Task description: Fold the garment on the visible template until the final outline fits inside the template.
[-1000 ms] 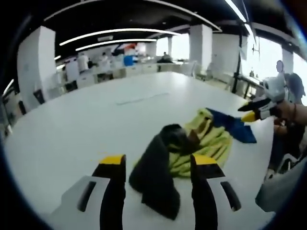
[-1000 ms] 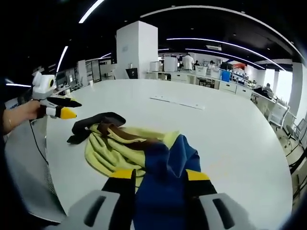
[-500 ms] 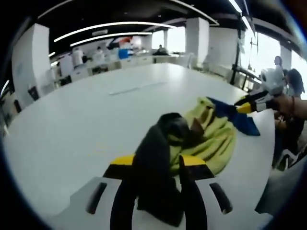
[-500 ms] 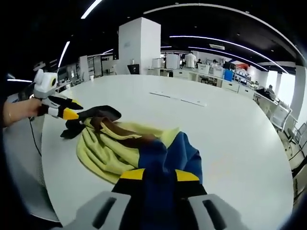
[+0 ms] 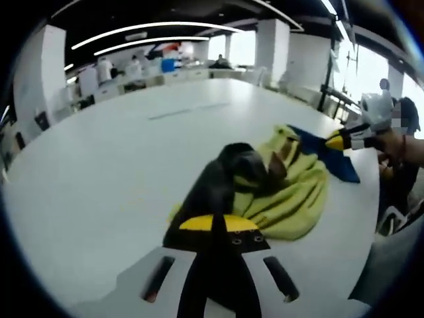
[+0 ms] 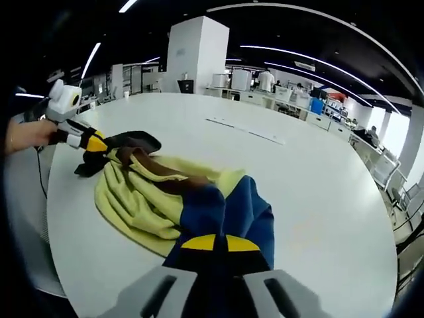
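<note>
Crumpled yellow fabric garment (image 6: 142,202) with a black sleeve (image 5: 215,192), a blue sleeve (image 6: 232,215) and a brown collar band (image 6: 162,177) lies bunched near the edge of the wide white round table (image 6: 278,165). The left gripper (image 5: 219,224), with yellow-tipped black jaws, has its jaws pressed together on the black sleeve, whose cloth runs up from between the tips toward the yellow body of the garment. In the right gripper view this same gripper (image 6: 97,143) sits at the far left end of the garment, held by a hand (image 6: 26,134), with the black cloth bunched at its tips.

The right gripper (image 6: 220,242) has its jaws pinched on the blue sleeve at the opposite end of the garment, the blue cloth spreading away from the tips toward the yellow body. In the left gripper view it (image 5: 336,140) meets the blue sleeve (image 5: 328,159) at the garment's far side. Beyond the garment, well apart from it on the table, lies a thin pale strip (image 6: 245,130). White columns (image 6: 195,56) stand past the table.
</note>
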A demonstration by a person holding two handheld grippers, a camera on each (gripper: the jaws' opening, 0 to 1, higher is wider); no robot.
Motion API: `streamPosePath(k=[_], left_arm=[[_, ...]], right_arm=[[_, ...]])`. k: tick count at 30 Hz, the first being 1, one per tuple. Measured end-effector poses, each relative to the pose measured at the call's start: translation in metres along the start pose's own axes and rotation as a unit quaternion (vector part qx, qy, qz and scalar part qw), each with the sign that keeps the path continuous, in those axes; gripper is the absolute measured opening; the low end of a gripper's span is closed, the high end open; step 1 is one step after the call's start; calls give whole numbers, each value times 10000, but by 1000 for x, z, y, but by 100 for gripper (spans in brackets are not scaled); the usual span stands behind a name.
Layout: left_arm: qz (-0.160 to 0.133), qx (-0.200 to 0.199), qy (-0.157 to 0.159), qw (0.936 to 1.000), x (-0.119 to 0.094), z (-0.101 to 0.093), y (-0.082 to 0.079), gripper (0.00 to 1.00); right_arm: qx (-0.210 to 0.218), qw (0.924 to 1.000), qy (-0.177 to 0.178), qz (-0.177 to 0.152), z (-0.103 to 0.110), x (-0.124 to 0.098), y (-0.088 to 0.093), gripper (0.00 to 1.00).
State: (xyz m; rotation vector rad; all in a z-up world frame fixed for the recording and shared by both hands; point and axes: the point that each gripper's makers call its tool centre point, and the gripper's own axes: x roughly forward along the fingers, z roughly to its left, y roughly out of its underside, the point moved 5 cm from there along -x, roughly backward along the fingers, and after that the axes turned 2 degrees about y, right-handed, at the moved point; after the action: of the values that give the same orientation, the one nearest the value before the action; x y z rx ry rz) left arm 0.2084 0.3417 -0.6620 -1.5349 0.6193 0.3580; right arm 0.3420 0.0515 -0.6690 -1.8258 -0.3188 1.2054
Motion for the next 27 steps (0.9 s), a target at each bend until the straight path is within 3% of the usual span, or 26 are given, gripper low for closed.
streamPosePath(k=[6,13,18,27], left_arm=[[-36,228,-19,9997,-6,-3,-4,0],[-171,398,-277,9987,-20,2,-14,0],[-463,462,-594,9961,-38,10,-32,0],[-902,491,-877,9908,-64,25,-65,0]], right_arm=[[-29,10000,69,-41,-2,-3,-1,0],[70,9995,210,-207,-8,-10,-8,0],[42,9988,294,-390,-10,-20,-23,0],[-37,9966,520,-635,-24,-29,-53,0]])
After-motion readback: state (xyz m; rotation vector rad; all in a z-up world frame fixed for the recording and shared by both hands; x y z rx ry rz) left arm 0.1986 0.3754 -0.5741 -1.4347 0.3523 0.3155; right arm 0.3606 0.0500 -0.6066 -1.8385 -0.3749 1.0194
